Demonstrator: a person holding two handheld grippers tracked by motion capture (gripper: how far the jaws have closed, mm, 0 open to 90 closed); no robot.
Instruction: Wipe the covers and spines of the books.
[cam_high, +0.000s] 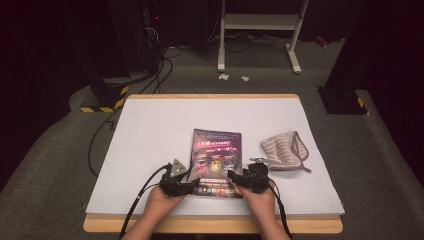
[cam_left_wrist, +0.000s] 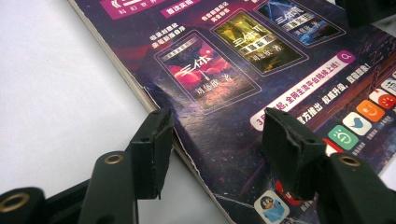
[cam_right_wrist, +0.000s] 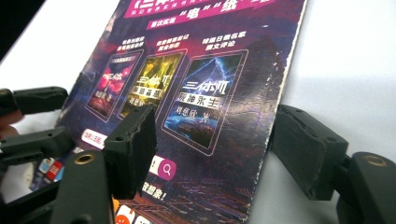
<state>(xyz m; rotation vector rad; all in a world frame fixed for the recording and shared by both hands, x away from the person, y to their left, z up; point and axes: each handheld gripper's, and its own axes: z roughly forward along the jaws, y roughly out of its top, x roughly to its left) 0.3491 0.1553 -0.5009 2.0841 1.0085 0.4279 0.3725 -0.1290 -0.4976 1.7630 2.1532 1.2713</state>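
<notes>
Two hand-held grippers are working at the near end of a book (cam_high: 215, 162) that is lying flat in the middle of the white counter (cam_high: 150, 130). The left hand-held gripper (cam_high: 192, 184) is straddling the book's near left corner, jaws spread: in the left gripper view one jaw is sitting just off the book's edge on the counter, the other is hovering over the cover (cam_left_wrist: 261, 88). The right hand-held gripper (cam_high: 234, 178) is straddling the near right edge, jaws spread too, one over the cover (cam_right_wrist: 187, 93), one beyond the edge. Neither is pinching the book. A striped pouch (cam_high: 284, 150) is lying to the right of the book, near it but apart.
</notes>
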